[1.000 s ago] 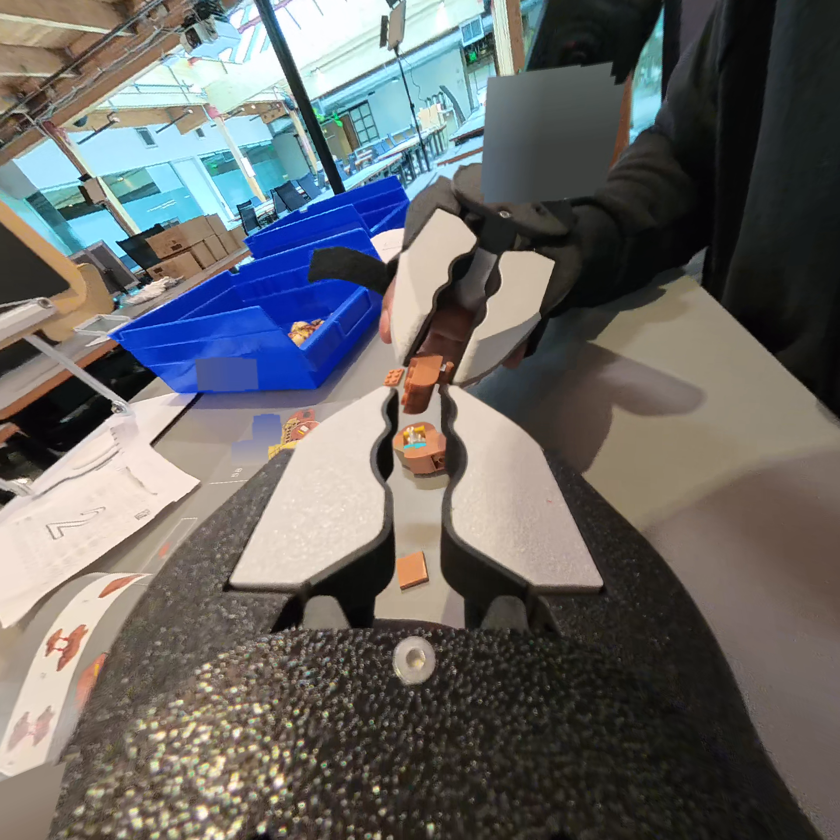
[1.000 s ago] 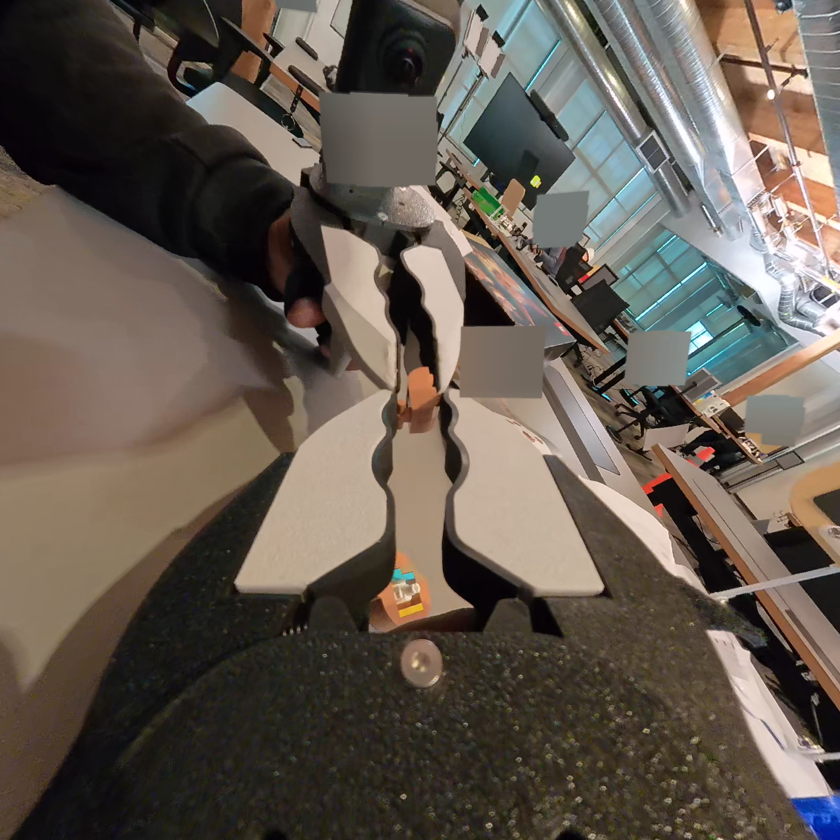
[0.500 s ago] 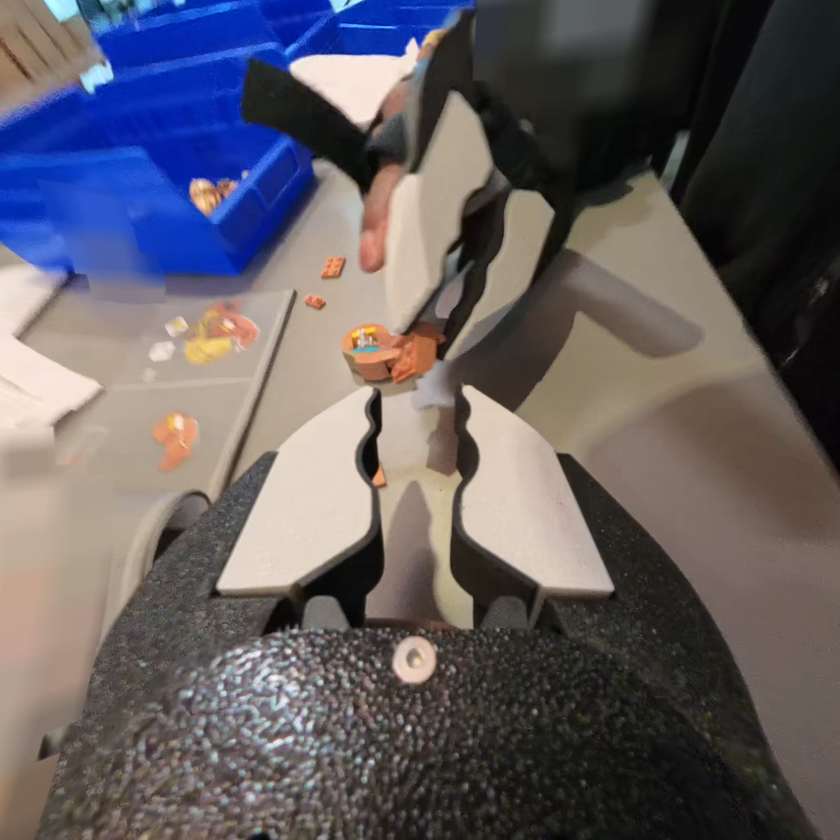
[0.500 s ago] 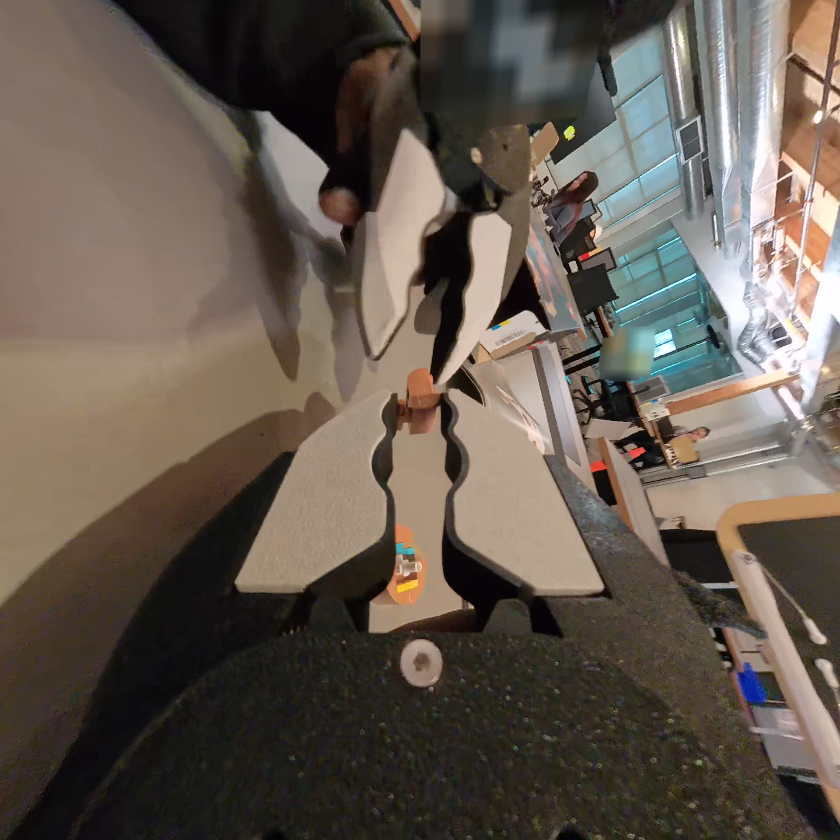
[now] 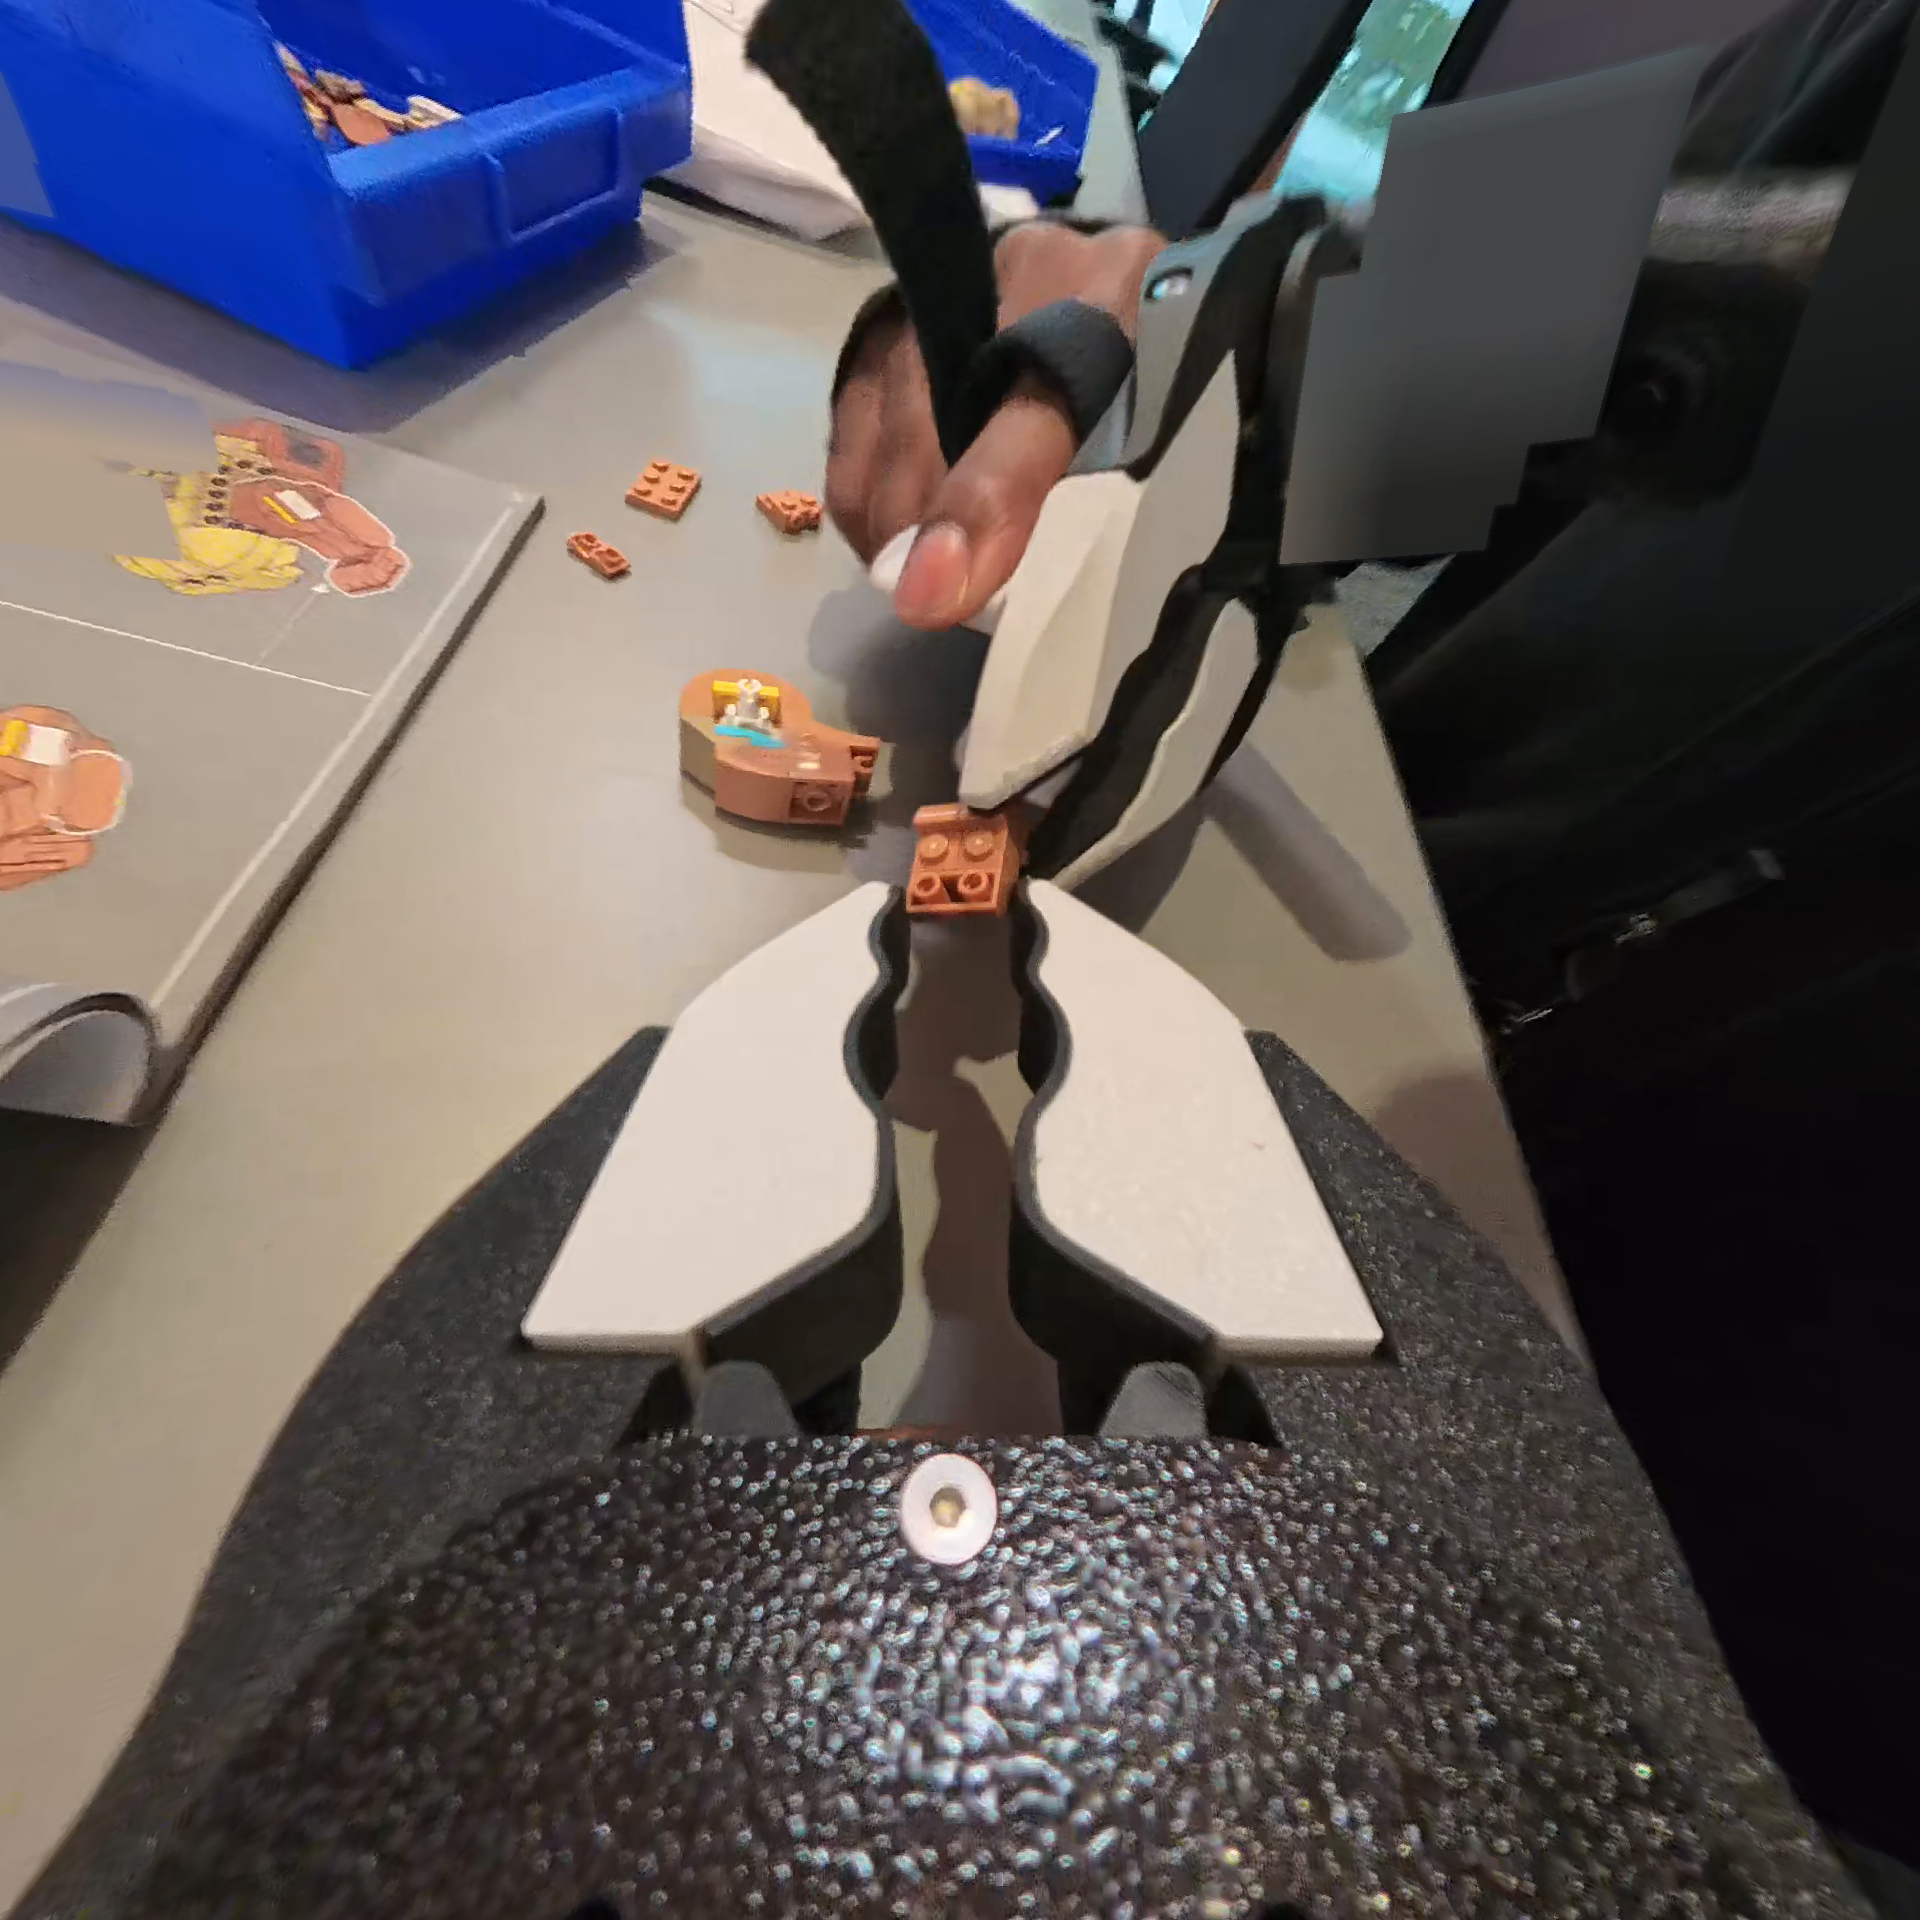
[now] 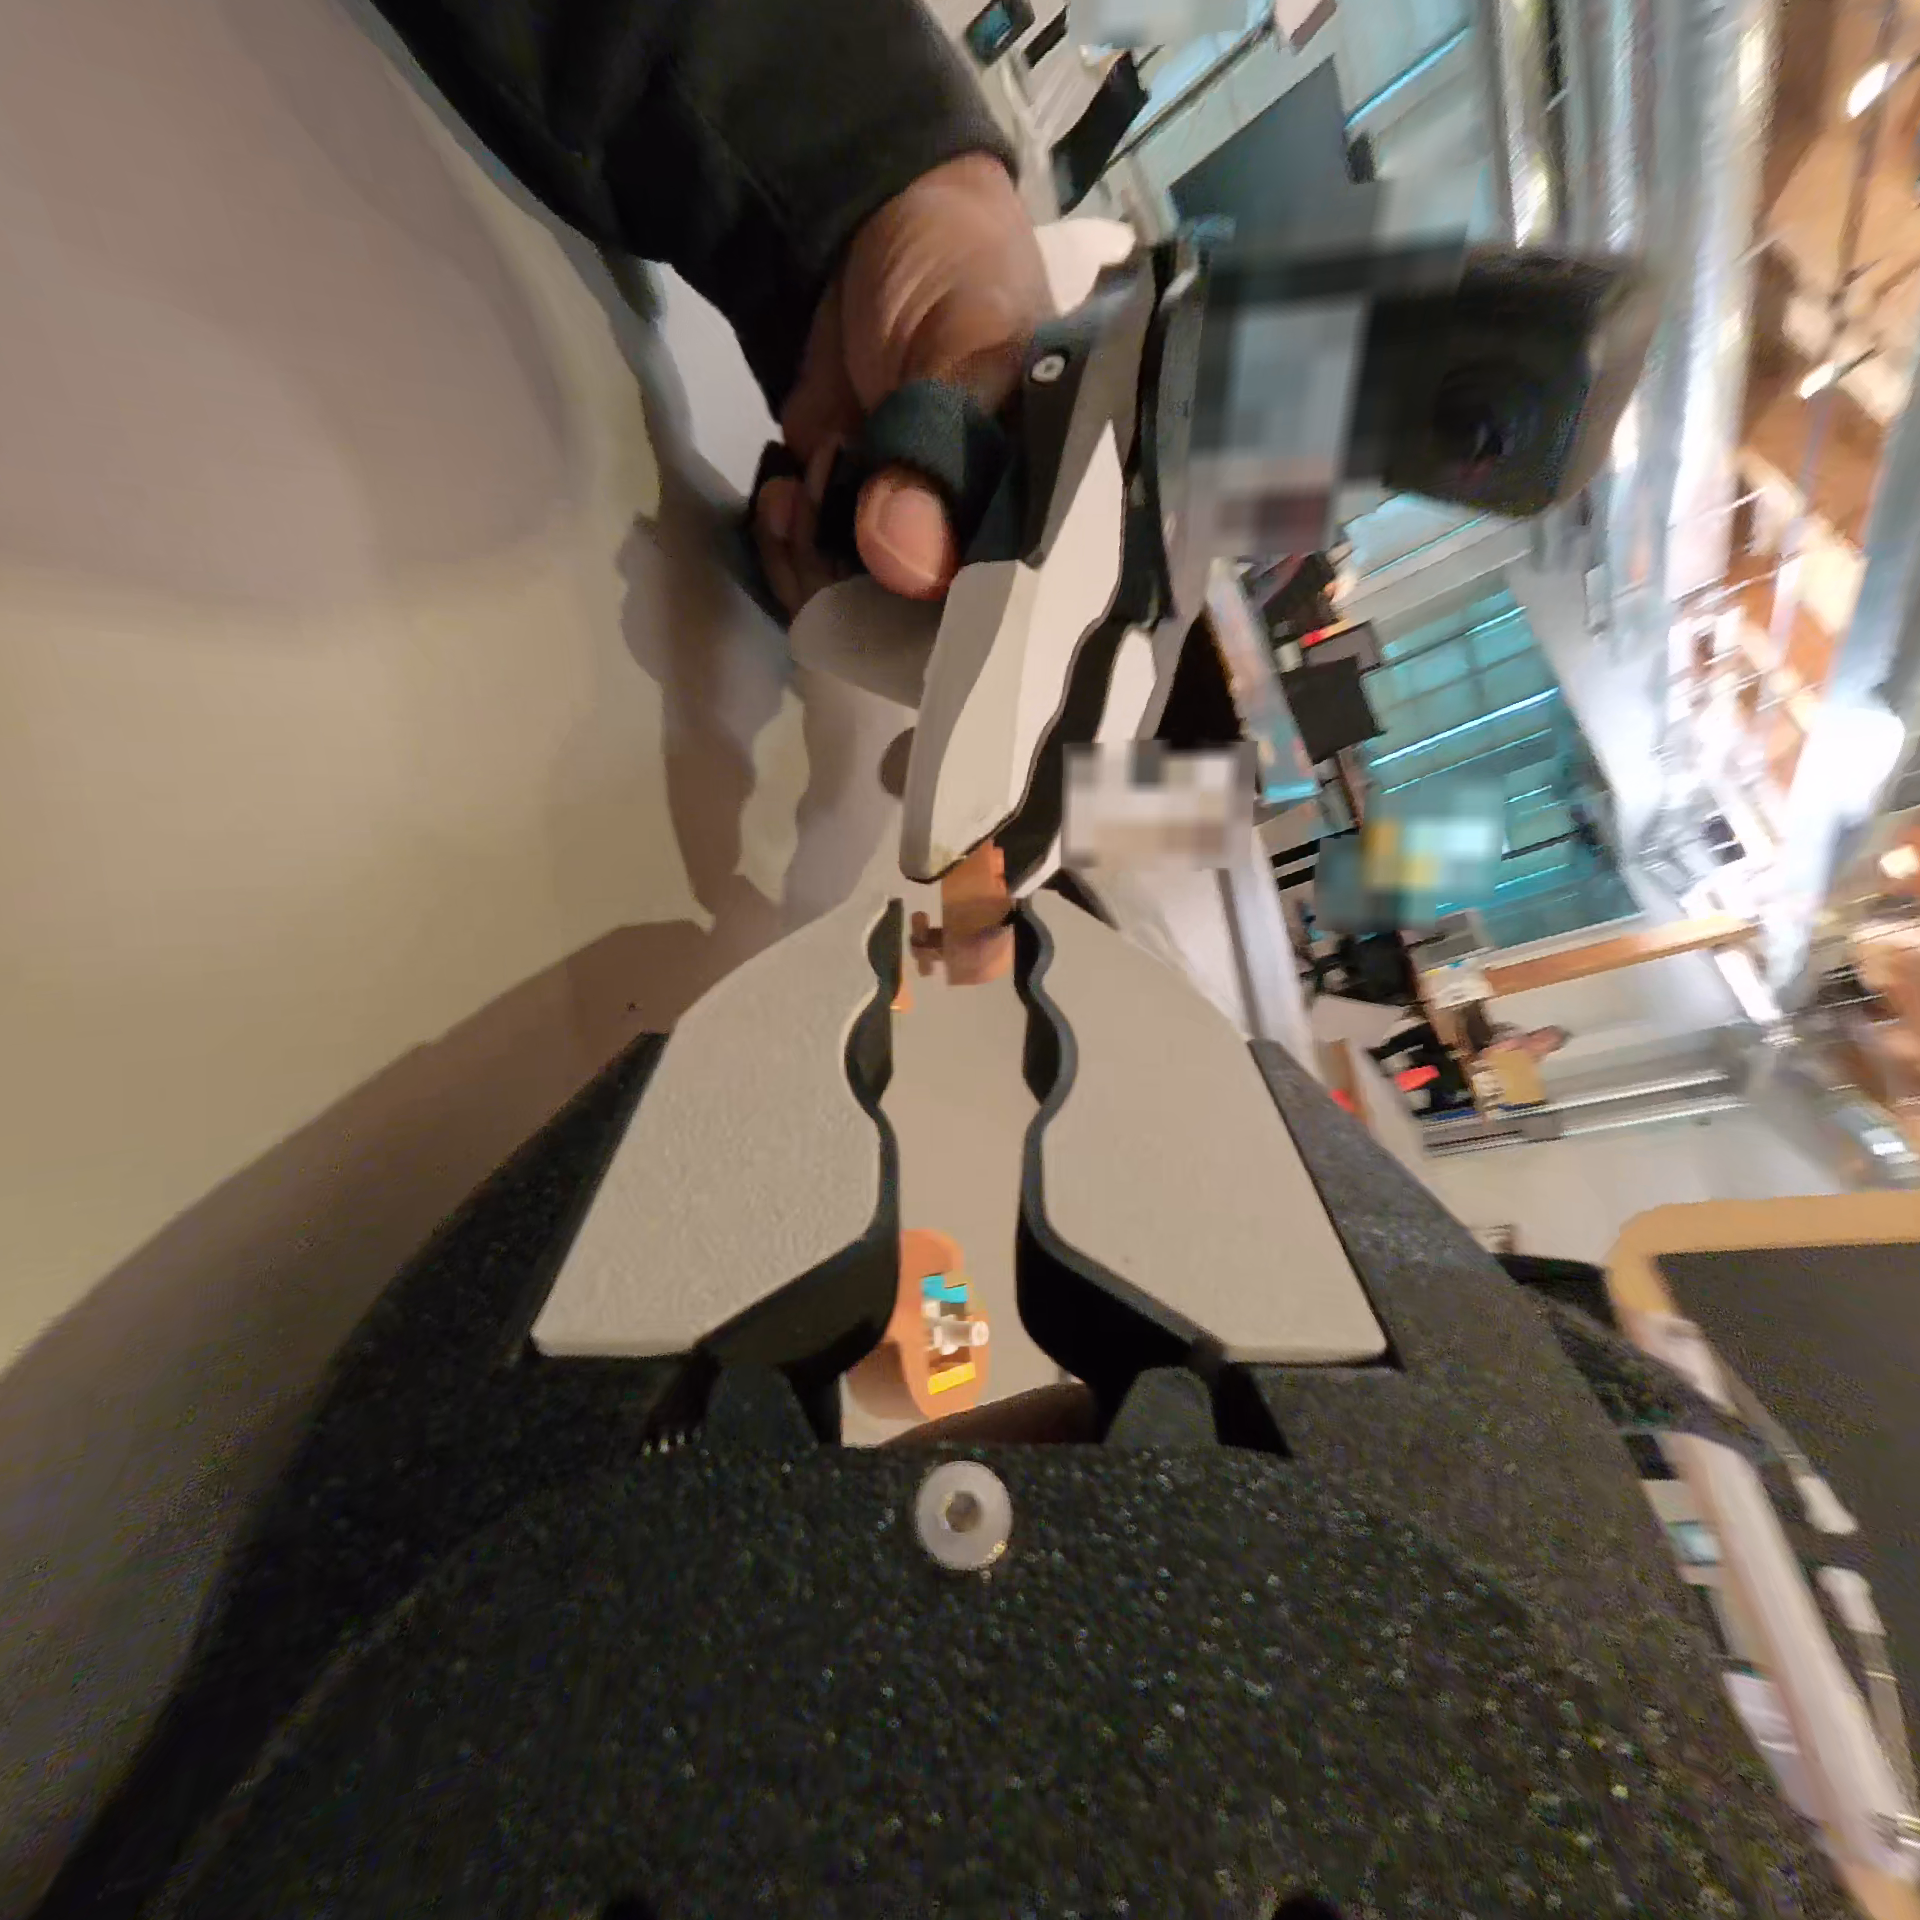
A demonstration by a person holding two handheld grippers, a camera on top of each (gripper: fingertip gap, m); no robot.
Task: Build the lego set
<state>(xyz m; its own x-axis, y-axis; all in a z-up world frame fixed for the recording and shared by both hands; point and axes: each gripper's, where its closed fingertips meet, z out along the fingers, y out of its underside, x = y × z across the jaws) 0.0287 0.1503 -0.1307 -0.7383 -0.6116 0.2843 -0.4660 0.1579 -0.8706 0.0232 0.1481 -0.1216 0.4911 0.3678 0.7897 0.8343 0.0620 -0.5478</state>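
The left gripper [image 5: 958, 902] and the right gripper [image 6: 957, 928] met tip to tip above the grey table [image 5: 499, 935], and both were clamped on the same small brown brick piece [image 5: 960, 864], which hung between the four fingertips, clear of the table. Just to its left, a rounded brown brick assembly [image 5: 769, 753] with yellow and blue parts lay on the table. Farther off were three loose brown plates [image 5: 663, 488], an open instruction booklet [image 5: 208, 644] and a blue bin [image 5: 343, 156].
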